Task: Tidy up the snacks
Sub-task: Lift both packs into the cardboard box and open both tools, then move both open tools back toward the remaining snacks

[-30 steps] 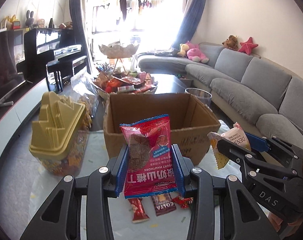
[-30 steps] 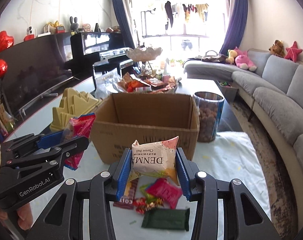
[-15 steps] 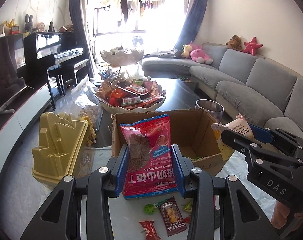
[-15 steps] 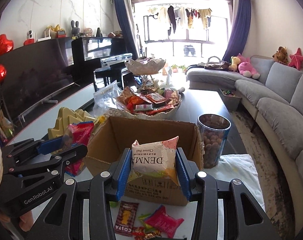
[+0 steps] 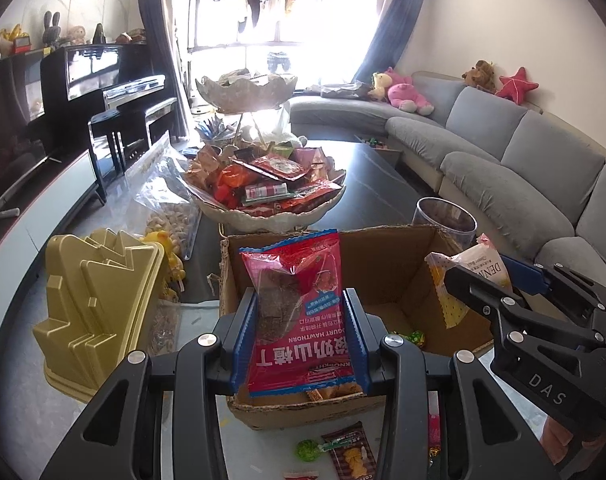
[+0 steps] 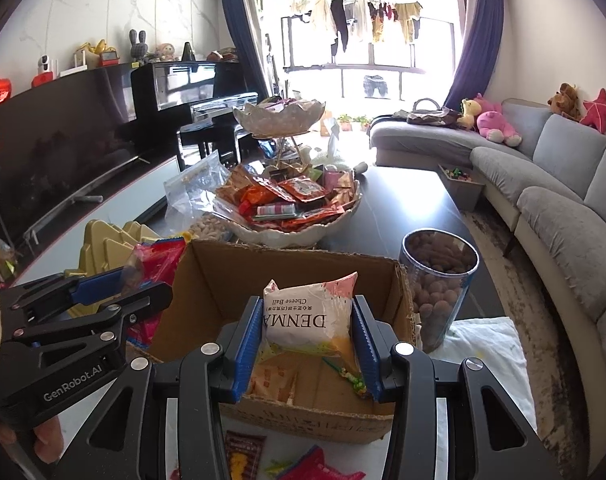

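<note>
Our left gripper (image 5: 299, 334) clamps a red hawthorn packet (image 5: 297, 312) above the cardboard box (image 5: 387, 300). Our right gripper (image 6: 307, 338) pinches a white Denma bag (image 6: 307, 312) over it.

Left gripper (image 5: 299, 334) clamps a red packet (image 5: 299, 316) between its blue pads, held upright above the open box (image 5: 387, 280). Right gripper (image 5: 479, 280), entering from the right, grips a white packet (image 5: 469, 270) over the box's right side. A gold lid (image 5: 99, 308) sits left of the box; a filled snack bowl (image 5: 271, 200) stands behind it.
</note>
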`<control>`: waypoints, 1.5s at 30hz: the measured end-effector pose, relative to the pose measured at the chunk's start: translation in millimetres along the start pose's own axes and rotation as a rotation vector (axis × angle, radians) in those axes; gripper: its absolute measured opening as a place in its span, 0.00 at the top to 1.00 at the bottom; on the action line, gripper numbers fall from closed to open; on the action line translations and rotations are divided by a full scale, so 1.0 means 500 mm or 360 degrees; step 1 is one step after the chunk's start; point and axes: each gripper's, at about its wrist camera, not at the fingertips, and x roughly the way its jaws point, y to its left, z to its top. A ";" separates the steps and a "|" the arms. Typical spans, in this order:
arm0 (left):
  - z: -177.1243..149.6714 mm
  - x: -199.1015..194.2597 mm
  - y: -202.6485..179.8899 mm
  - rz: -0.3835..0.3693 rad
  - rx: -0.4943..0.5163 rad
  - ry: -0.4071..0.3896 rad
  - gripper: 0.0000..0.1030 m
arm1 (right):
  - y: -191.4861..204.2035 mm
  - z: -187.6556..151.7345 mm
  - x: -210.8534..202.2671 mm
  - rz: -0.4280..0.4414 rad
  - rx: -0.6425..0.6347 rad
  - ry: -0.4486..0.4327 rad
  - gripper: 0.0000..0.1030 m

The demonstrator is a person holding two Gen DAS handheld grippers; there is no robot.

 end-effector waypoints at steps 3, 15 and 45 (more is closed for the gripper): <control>0.006 0.017 -0.001 0.0032 0.0026 0.0028 0.51 | -0.006 0.003 0.016 -0.0011 0.0004 0.0017 0.56; -0.027 -0.073 -0.003 0.0124 0.0057 -0.0097 0.23 | -0.017 -0.024 -0.017 -0.0073 0.0030 -0.0015 0.35; -0.206 -0.244 -0.033 0.0220 0.0022 -0.0111 0.06 | 0.029 -0.159 -0.194 -0.0044 -0.0024 -0.0095 0.29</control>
